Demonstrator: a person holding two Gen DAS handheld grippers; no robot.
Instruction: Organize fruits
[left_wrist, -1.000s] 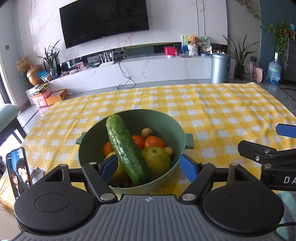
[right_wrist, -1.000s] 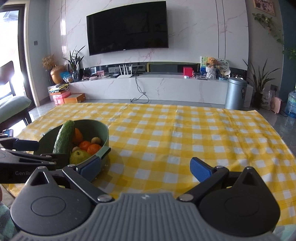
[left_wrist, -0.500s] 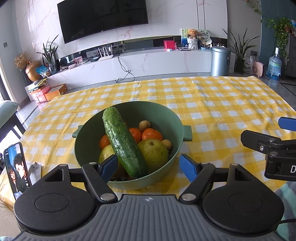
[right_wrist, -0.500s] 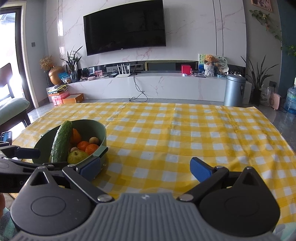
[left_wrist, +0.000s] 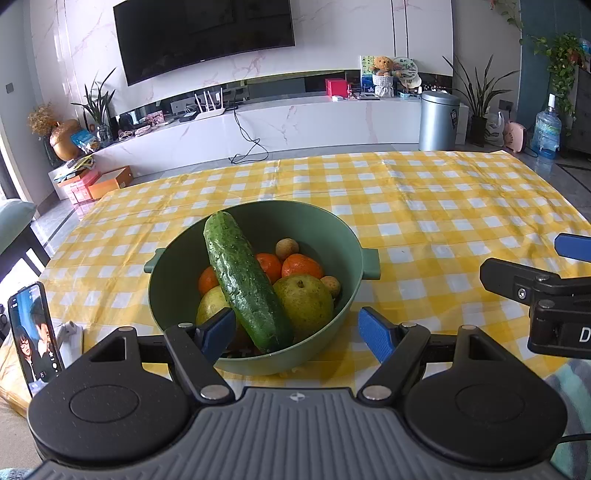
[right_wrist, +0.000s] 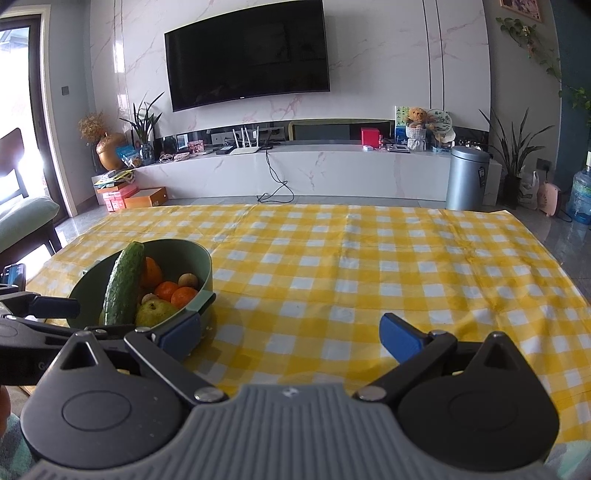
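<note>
A long bumpy green cucumber (left_wrist: 245, 286) leans across oranges (left_wrist: 301, 266) and yellow-green pears (left_wrist: 304, 301) inside a round green bowl (left_wrist: 347, 236).

Tablecloth (left_wrist: 424, 206): yellow-and-white check. Bowl (left_wrist: 343, 236): green. Cucumber (left_wrist: 243, 280): dark green. Tangerines (left_wrist: 301, 266): orange. Gripper pads (left_wrist: 373, 334): blue.

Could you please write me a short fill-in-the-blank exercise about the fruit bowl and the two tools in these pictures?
1. The cucumber leans inside the ____ bowl.
2. The bowl stands on a checked cloth of white and ____.
3. The left tool and the right tool both have their fingers ____.
4. Left of the bowl, a ____ stands upright with its screen lit.

Missing words: green; yellow; open; phone
</note>
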